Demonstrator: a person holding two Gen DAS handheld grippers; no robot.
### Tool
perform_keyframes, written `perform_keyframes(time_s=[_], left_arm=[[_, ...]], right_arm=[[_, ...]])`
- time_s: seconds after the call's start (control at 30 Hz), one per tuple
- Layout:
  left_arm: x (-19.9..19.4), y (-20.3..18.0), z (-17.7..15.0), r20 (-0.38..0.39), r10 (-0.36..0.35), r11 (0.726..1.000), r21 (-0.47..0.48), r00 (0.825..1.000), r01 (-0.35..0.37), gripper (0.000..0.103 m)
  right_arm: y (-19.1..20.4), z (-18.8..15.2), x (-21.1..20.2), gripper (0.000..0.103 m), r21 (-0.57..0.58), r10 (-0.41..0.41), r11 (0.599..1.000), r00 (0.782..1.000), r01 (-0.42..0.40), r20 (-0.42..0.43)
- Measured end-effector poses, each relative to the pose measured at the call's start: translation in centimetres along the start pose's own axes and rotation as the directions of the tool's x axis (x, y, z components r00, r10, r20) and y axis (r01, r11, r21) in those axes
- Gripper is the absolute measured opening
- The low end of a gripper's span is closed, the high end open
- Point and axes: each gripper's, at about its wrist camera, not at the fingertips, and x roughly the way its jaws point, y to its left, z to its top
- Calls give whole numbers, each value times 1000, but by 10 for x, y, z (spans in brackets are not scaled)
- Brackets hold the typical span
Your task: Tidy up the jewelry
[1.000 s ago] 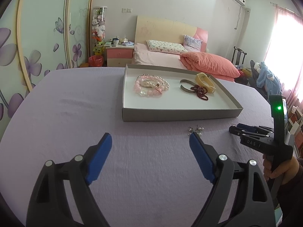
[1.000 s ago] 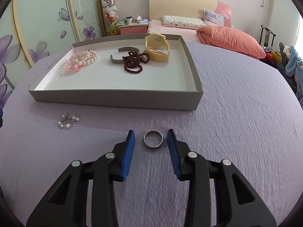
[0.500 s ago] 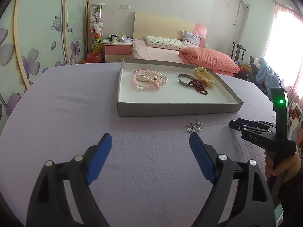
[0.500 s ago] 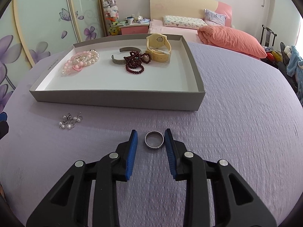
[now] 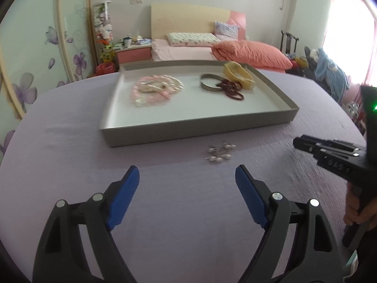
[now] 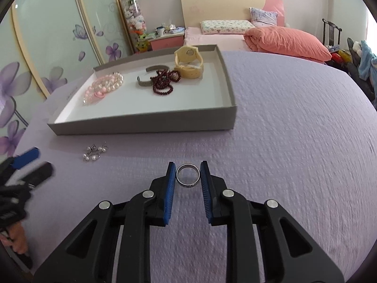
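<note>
Two pieces are left outside the tray, as far as the views show. The right gripper [image 6: 188, 176] is narrowed around the first, a ring [image 6: 188, 177], which sits between the blue pads; both pads look to touch its rim, so I take it as gripped, though whether it has left the cloth [image 6: 294, 141] I cannot tell. The left gripper [image 5: 187, 188] is spread wide and holds nothing, hanging over bare cloth. Just ahead of it, a little toward its right finger, lie the earrings [image 5: 220, 152], a small pearl-and-metal cluster close to the tray's near wall.

Beyond them the tray [image 5: 200, 129] holds what seems sorted already: pink and pearl bracelets [image 6: 104, 86] at the left, a bangle [image 6: 150, 76] in the middle with dark red beads [image 6: 165, 81] lying against it, and a yellow watch [image 6: 189, 62] toward the far right corner. The near half of the tray floor is bare, so there is room.

By my reading the job is well past halfway: four items in, the ring in hand and due for the tray, the earrings untouched and within easy reach of the left gripper.
</note>
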Motion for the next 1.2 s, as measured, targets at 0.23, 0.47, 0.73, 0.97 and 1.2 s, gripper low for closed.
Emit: perform_keyframes(time_s=[0.23,0.47,0.73,0.97,1.2], left_arm=[[40,-30,9,-69,-9,1000,18,998,10,66],[56,-38,17,-87,6,1000,9,996,-5,60],[61,-50,19,-82,39,999,36,996,-36,51],[60,-54,19,-75,34,999,45,997,-31,27],[56,-42,17,-73,-17,1000,12,997,18,9]], right_arm=[[-9,3,-6,22,24,23,999,999,-23,24],[-17,2,-5,22,36,40,999,999,-41,26],[-19,2,-5,22,54,63,996,998,-64,22],[-15,0,-7,22,50,69,996,997,-70,23],[-9,0,-11,22,38,74,996,997,-75,26]])
